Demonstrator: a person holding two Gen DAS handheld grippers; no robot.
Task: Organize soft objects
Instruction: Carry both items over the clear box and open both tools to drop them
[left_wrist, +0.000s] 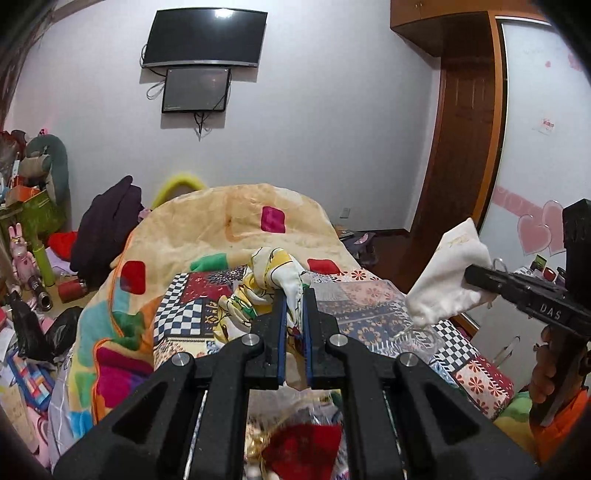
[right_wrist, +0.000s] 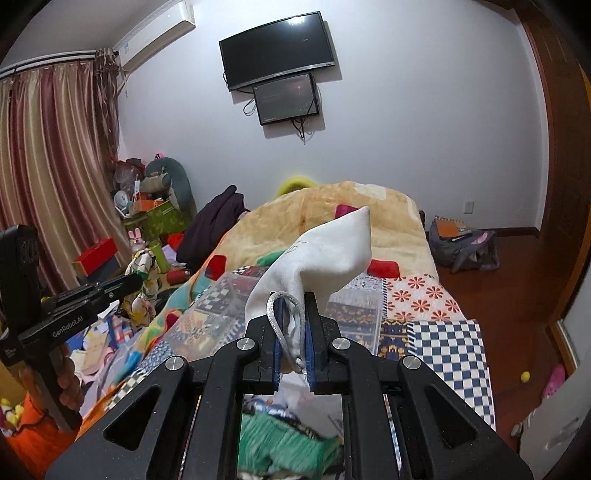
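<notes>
1. Soft objects were both mid-air: the printed scarf sat dead center of the left view, pinched tight in the left gripper, and the white pouch was center frame in the right view, clamped by the right gripper near its silver cord.
2. Looked like the halfway point to me: both picked up, neither put anywhere yet.
3. A clear plastic bin sat on the patchwork bedspread, right of center in the left view. My guess is they go in there, but honestly can't tell.
4. The bunched yellow blanket stayed unsorted further up.
</notes>
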